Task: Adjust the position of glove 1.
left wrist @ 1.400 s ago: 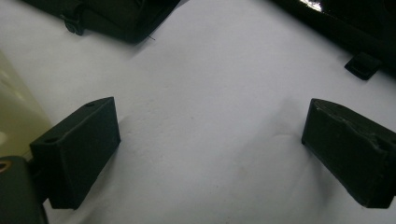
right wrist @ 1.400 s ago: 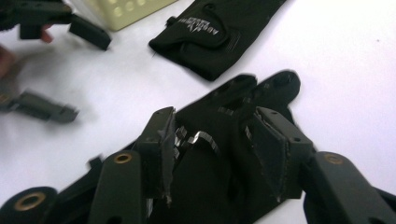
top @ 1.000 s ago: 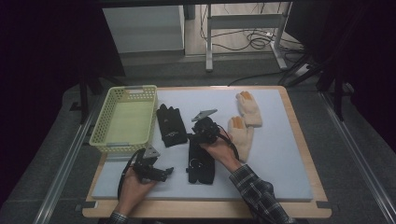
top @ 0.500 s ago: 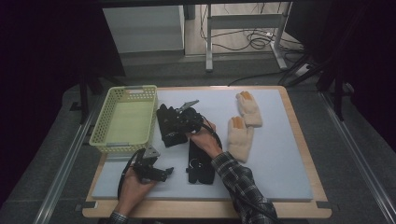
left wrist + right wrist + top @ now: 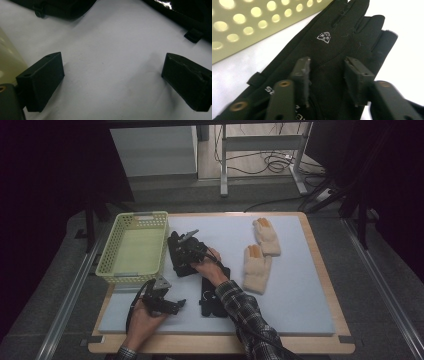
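A black glove [image 5: 176, 256] lies flat on the white mat [image 5: 300, 310] right beside the basket, and a second black glove [image 5: 212, 296] lies nearer the front. My right gripper [image 5: 189, 246] hovers low over the first glove. In the right gripper view its jaws [image 5: 327, 65] stand partly apart above that glove's [image 5: 337, 32] back, near the logo. They have just been closing, with glove fabric under and between the tips but no pinch showing. My left gripper [image 5: 167, 304] rests at the front left, and its jaws [image 5: 112, 62] stand wide over bare mat.
A yellow-green perforated basket [image 5: 135, 215] stands at the left of the mat, its wall [image 5: 249, 25] close to the glove. Two cream gloves with orange fingertips [image 5: 266, 236] [image 5: 256, 268] lie to the right. The table's wooden edge [image 5: 225, 346] runs along the front.
My right gripper has moved left and slightly down, from above the nearer black glove to the black glove beside the basket. The left gripper has stayed put.
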`<state>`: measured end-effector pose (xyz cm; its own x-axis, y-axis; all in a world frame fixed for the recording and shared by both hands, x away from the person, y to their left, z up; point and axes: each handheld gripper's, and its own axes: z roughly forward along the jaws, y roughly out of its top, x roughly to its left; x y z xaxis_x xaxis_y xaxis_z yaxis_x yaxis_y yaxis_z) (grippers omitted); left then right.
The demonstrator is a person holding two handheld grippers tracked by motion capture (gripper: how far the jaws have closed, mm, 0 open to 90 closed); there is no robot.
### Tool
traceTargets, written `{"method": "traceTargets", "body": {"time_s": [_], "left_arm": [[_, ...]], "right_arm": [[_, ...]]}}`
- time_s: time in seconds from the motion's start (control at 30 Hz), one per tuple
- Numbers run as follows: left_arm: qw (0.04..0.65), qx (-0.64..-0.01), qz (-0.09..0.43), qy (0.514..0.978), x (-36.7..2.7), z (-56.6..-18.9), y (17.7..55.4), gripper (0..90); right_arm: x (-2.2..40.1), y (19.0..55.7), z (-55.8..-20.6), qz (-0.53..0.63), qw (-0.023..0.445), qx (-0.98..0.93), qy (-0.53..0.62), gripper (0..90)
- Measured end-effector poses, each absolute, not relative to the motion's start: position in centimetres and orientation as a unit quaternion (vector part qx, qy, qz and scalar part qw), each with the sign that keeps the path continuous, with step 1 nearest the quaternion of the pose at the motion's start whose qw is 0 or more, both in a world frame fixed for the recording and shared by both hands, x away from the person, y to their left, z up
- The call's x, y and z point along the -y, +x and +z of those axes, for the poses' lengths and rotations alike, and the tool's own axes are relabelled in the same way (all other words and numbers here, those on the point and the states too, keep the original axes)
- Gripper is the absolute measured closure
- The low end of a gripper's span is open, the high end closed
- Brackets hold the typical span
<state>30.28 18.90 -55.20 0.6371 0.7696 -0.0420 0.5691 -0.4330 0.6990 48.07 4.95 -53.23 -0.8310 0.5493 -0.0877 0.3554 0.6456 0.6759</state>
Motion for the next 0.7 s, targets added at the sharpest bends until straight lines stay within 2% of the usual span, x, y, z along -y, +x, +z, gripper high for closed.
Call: {"method": "traceTargets", "body": {"time_s": [0.07,0.13,0.4,0.7], "left_arm": [[0.35,-0.401,0.143,0.834,-18.9,-55.2,30.3,4.3],[0.35,-0.401,0.143,0.834,-18.9,-55.2,30.3,4.3],[0.35,-0.401,0.143,0.834,-18.9,-55.2,30.3,4.3],[0.351,-0.402,0.143,0.834,-18.9,-55.2,30.3,4.3]], "right_arm": [[-5.1,47.8,-53.1,0.33,0.154,-0.898,0.247,75.5],[-5.3,47.7,-53.0,0.322,0.163,-0.899,0.249,78.1],[-4.3,47.8,-52.0,0.348,0.134,-0.886,0.275,80.4],[-2.6,46.0,-48.7,0.373,0.138,-0.877,0.268,80.3]]}}
